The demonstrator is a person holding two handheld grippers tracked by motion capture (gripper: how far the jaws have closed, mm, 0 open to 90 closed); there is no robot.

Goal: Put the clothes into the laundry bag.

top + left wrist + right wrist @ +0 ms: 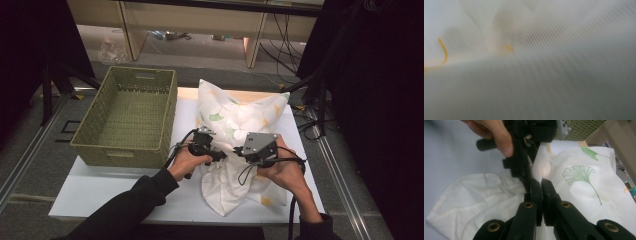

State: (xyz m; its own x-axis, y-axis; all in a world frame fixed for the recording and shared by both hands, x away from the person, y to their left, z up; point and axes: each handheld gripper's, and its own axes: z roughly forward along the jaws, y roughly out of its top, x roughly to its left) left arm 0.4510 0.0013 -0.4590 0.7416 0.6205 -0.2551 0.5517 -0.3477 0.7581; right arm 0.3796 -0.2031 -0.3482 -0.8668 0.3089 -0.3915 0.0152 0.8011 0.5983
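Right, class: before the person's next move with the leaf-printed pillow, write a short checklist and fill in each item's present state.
1. Right tongs shut on the white pillowcase with green and yellow leaf print: ok.
2. Left tongs gripping the fabric: cannot tell; its camera is blurred by cloth.
3. Loose open end of the pillowcase lies nearest the person: ok.
4. Green woven plastic basket stands beside the pillow, nothing in it: ok.
5. Pillow rests on the white tabletop: ok.

No readable text, label, brand, number or sign appeared on anything; the white pillowcase (240,125) carried only a printed leaf pattern in green and yellow.
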